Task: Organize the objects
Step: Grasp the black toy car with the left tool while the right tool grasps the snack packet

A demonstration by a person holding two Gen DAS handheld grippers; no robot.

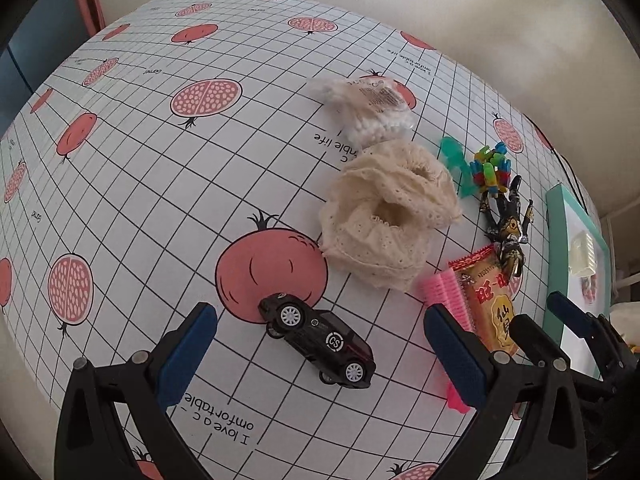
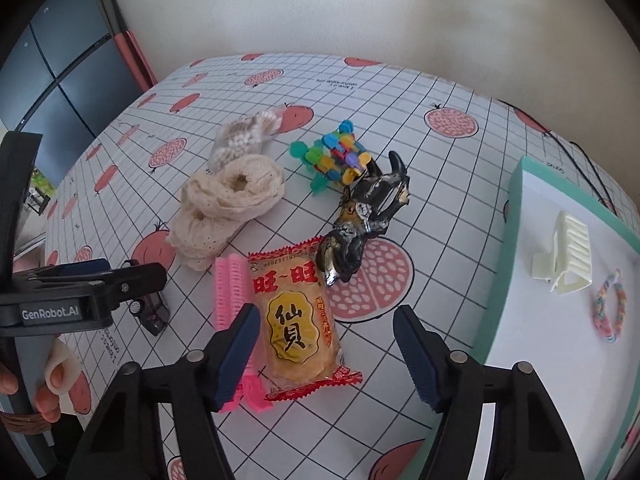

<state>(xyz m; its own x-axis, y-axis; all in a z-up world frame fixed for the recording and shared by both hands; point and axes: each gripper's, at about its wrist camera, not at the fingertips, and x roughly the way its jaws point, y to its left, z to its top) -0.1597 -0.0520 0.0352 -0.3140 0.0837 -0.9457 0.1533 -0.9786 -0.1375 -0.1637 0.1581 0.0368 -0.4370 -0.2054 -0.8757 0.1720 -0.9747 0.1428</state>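
A black toy car (image 1: 318, 342) lies on the pomegranate-print tablecloth between the fingers of my open left gripper (image 1: 320, 356); part of the car shows in the right wrist view (image 2: 150, 312). My open right gripper (image 2: 326, 354) straddles a rice-cracker packet (image 2: 300, 320), also seen in the left wrist view (image 1: 490, 306). A pink hair roller (image 2: 232, 292) lies left of the packet. A black-and-gold figure (image 2: 360, 220), a colourful clip toy (image 2: 336, 156), cream lace scrunchies (image 2: 228, 204) and a bag of white beads (image 2: 244, 138) lie beyond.
A teal-rimmed white tray (image 2: 508, 248) stands at the right and holds a white hair claw (image 2: 568, 256) and a woven bracelet (image 2: 610, 308). The left gripper's body (image 2: 80, 296) reaches in at the right wrist view's left side. A wall runs behind the table.
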